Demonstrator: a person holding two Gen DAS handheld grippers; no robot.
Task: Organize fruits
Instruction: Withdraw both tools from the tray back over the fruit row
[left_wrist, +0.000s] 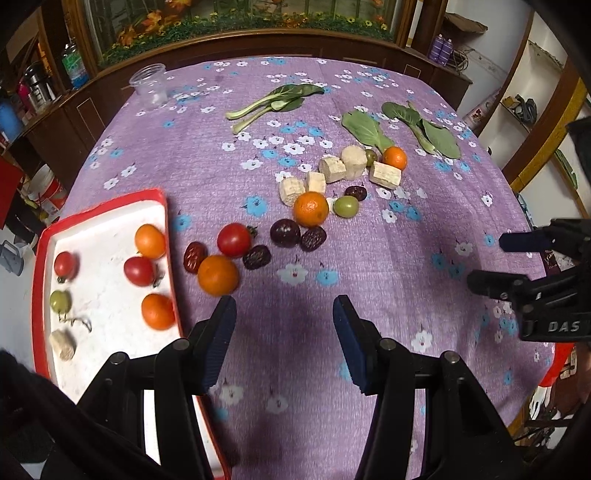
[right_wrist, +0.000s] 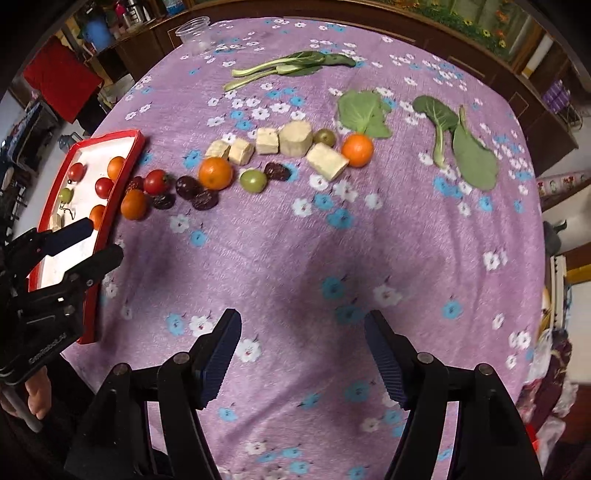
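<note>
Both tongs, left gripper (left_wrist: 284, 339) and right gripper (right_wrist: 303, 354), are held open and empty at lower centre. Next, the round orange tangerine (left_wrist: 218, 275) beside the red-rimmed white tray (left_wrist: 168, 236) is best straddled squarely, then squeezed gently.

The setting was a lived-in home room, probably a dining or sitting area. The worktop (left_wrist: 369, 266) wore a purple cloth printed with small flowers, of a domestic kind. Dark wooden cabinetry (left_wrist: 92, 107) ran along the far wall beneath a framed picture of flowers (left_wrist: 236, 18). Open wall shelves (left_wrist: 524, 99) held odds and ends, spray cans (left_wrist: 441, 50) stood on the cabinet top, and bottles and flasks (left_wrist: 37, 85) crowded the left corner.
</note>
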